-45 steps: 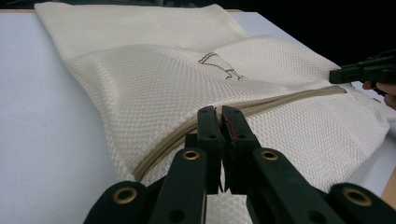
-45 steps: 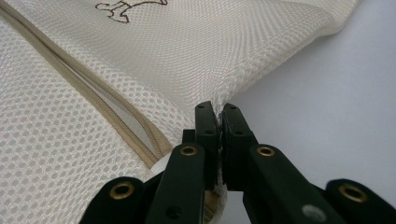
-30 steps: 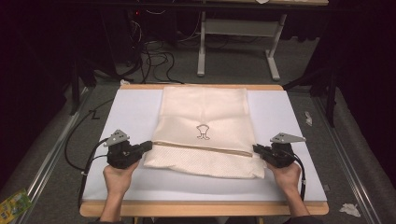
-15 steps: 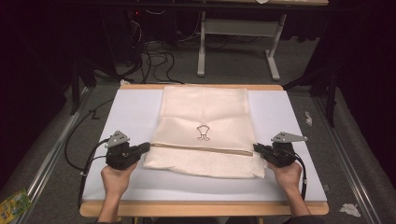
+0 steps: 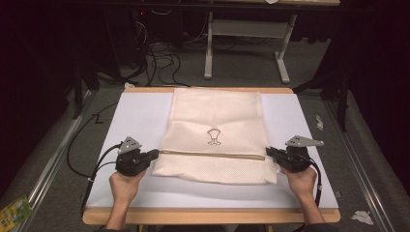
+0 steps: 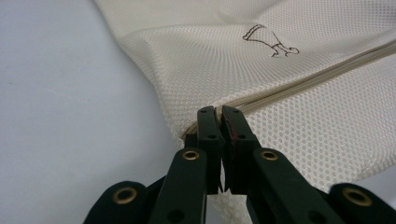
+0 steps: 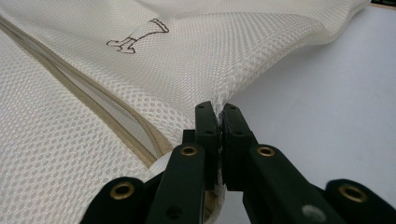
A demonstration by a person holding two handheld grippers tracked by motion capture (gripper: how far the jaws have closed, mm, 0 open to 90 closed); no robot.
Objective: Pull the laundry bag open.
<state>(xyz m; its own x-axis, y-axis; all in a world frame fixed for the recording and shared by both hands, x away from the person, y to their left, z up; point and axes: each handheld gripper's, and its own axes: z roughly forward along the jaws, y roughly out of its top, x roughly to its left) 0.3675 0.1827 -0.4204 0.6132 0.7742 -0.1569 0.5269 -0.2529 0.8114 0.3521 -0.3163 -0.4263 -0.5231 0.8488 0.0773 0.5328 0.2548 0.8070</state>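
Note:
A cream mesh laundry bag (image 5: 215, 130) lies flat on the white table top (image 5: 135, 121), with a small dark printed figure (image 5: 213, 137) and a tan zipper band (image 5: 212, 153) running across it. My left gripper (image 5: 155, 153) is shut on the bag's left edge at the zipper's end; the mesh (image 6: 243, 70) spreads out beyond its closed jaws (image 6: 220, 112). My right gripper (image 5: 269, 152) is shut on the bag's right edge, pinching the mesh (image 7: 196, 60) at its seam (image 7: 218, 108). A hand holds each gripper near the table's front.
The table's wooden front edge (image 5: 208, 216) runs below the hands. Black cables (image 5: 82, 159) trail off the left side to the floor. A white desk frame (image 5: 246, 43) stands beyond the table. Paper scraps (image 5: 360, 216) lie on the floor at right.

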